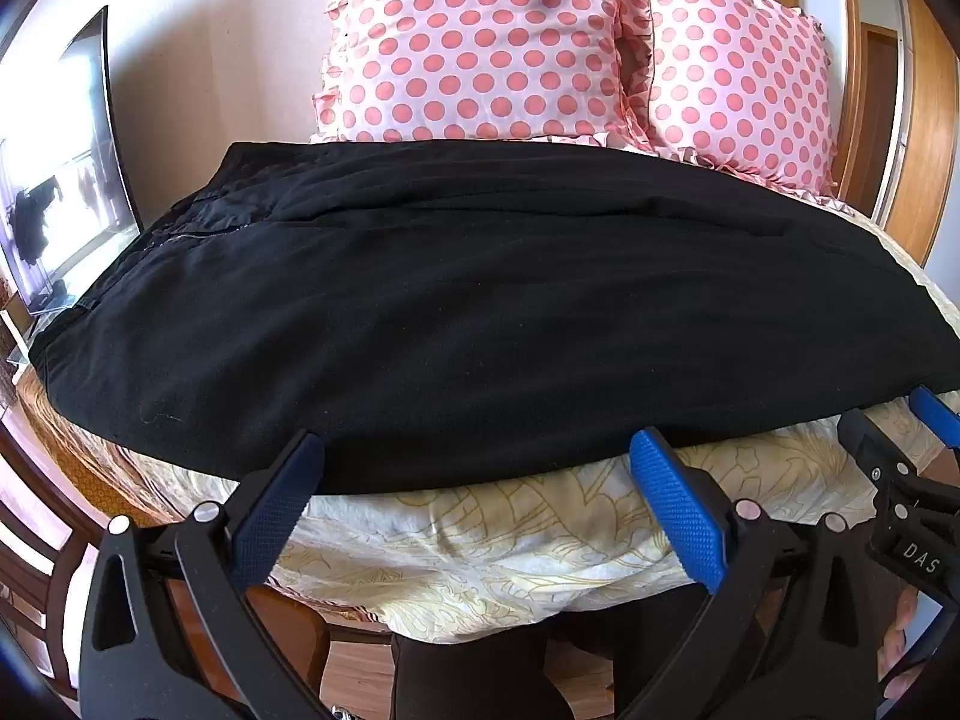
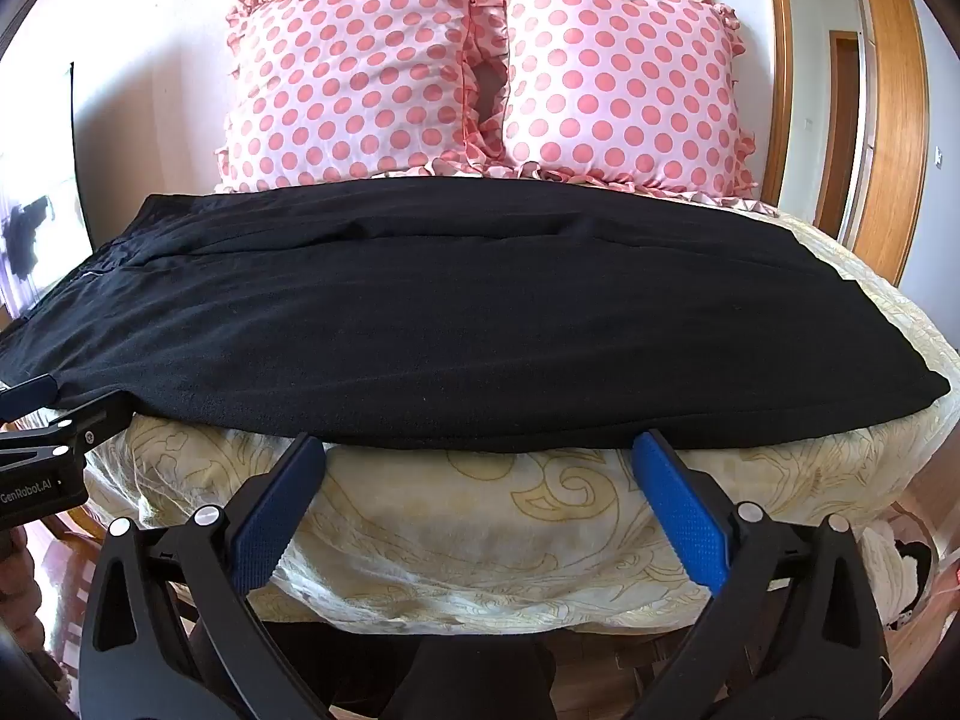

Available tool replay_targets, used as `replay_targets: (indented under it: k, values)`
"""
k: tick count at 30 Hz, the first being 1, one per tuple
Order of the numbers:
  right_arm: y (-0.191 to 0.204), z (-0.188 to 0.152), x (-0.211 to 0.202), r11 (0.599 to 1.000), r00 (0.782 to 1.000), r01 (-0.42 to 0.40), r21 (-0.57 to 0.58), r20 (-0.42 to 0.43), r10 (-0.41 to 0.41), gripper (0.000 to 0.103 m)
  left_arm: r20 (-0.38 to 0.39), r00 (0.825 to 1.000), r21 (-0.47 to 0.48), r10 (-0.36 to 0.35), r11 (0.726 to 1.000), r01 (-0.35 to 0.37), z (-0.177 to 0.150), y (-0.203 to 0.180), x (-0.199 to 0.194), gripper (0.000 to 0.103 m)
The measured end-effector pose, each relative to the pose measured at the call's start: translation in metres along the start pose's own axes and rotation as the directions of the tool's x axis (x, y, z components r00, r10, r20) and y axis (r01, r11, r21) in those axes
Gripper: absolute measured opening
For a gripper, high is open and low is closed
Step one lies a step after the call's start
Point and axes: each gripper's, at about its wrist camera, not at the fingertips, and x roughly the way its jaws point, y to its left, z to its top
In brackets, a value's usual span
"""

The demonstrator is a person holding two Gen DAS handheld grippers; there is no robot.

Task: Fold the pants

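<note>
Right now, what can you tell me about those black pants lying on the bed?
The black pants lie flat across the bed, on a cream bedspread with a gold pattern. They look like soft, matte knit fabric, spread lengthwise with the waist end to the left, and long creases run along them. Their far edge meets two pink polka-dot pillows. Both grippers, left and right, are open at the near edge, gripping nothing.

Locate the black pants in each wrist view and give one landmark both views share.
Left wrist: the pants lie across the middle of the picture, waistband at left, on the bedspread.
Right wrist: the pants again span the middle, their right end lying further in from the picture's edge.
Shared landmark: the two polka-dot pillows right behind the pants.
</note>
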Motion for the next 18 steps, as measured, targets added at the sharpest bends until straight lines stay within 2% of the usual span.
replay_targets:
  k: [18]
  values:
    - [-0.0002,0.0003,-0.0001,1.0,1.0,0.0,0.0,0.001,0.0,0.102,0.014,1.0,0.001,0.0,1.0,0.0,-0.0027,0.0025,-0.0005,0.101]
